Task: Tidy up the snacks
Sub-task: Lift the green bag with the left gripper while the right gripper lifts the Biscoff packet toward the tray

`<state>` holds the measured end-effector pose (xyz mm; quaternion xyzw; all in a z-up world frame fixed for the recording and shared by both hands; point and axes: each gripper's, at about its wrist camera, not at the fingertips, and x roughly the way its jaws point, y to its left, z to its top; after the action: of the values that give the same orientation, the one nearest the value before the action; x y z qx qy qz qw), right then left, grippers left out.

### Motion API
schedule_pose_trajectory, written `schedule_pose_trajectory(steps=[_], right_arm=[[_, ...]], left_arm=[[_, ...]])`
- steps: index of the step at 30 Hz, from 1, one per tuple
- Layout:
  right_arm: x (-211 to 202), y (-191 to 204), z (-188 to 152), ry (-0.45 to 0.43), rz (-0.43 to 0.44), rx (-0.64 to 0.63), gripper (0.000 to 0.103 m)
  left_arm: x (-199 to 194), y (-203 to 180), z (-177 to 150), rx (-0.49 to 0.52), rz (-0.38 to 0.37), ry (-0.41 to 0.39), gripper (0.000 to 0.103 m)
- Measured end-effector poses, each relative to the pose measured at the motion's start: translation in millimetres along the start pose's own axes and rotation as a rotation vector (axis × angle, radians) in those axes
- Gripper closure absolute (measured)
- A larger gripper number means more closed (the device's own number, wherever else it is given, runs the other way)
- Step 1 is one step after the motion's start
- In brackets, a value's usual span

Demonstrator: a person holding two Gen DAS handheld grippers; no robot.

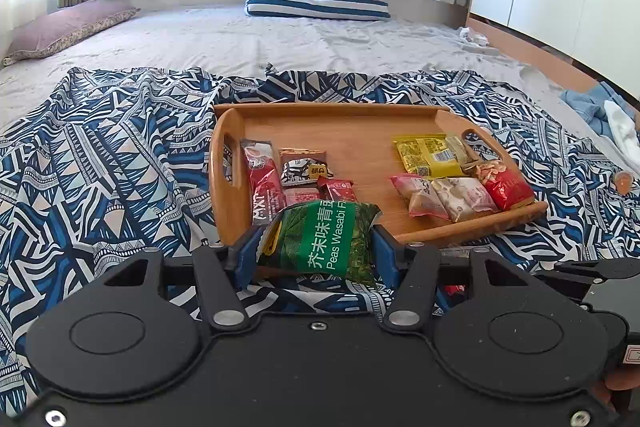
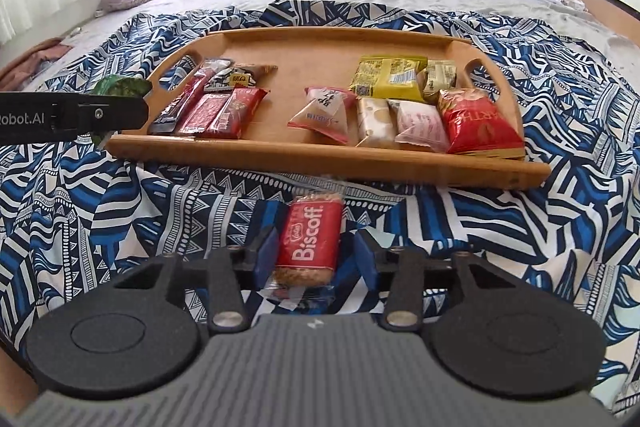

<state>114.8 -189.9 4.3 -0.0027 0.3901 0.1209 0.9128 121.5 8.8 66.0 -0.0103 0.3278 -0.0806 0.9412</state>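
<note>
The left gripper (image 1: 316,247) is clamping the crinkly green wasabi-pea bag (image 1: 320,239); the right gripper (image 2: 316,255), fingers apart, is straddling the red Biscoff biscuit pack (image 2: 310,247) at lower centre, which risks skidding away on the rumpled patterned cloth (image 2: 120,207).

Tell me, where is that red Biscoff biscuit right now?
In the right wrist view, the Biscoff biscuit lies on the patterned blue cloth between the right gripper fingers, just in front of the wooden tray.

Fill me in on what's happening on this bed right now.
A person with a claw in each hand is sorting snacks onto a wooden tray set on a patterned cloth. The left claw grips a green wasabi peas packet by the tray's near left corner. The right claw is open around a Biscoff biscuit lying on the cloth in front of the tray, not yet gripped.
</note>
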Motion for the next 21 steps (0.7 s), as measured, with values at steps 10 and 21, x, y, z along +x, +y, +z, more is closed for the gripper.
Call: schedule_pose_trajectory(steps=[10,21], right_arm=[[-18.2,-5.1,20.0,-0.043,0.025,0.033,0.093],[-5.5,7.0,6.3,-0.001,-0.025,-0.048,0.041]], left_arm=[[0.6,3.3,13.4,-0.011,-0.004,-0.016,0.048],[1.1,3.1,12.1,-0.014,-0.005,-0.011,0.048]])
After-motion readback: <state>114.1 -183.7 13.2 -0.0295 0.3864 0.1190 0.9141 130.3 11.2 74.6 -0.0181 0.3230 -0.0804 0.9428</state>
